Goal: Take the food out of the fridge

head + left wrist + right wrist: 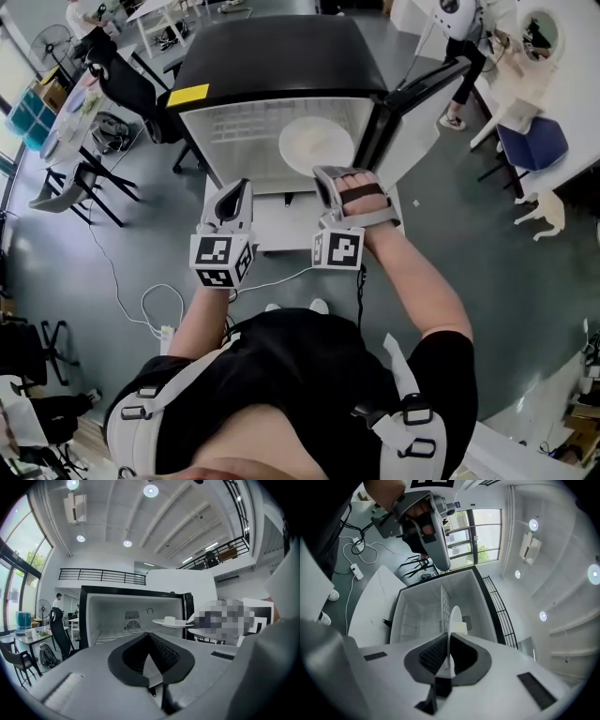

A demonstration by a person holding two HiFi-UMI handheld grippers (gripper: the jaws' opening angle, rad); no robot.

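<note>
Right gripper (447, 660): jaws nearly together, clamped on the rim of the white plate (453, 618). The plate carries a pale block of food (460, 628) and is held level at the right side of the open fridge (281, 56), near its door (422, 89). Left gripper (149, 641): jaws together, nothing between them, clear of the plate.

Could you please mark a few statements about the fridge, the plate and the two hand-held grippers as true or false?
1. The right hand-held gripper is clamped on the rim of the round white plate. True.
2. The left hand-held gripper holds a bottle. False: its jaws are together on nothing.
3. A pale block of food sits on the plate. True.
4. The door of the black-topped white fridge is shut. False: it stands open.
</note>
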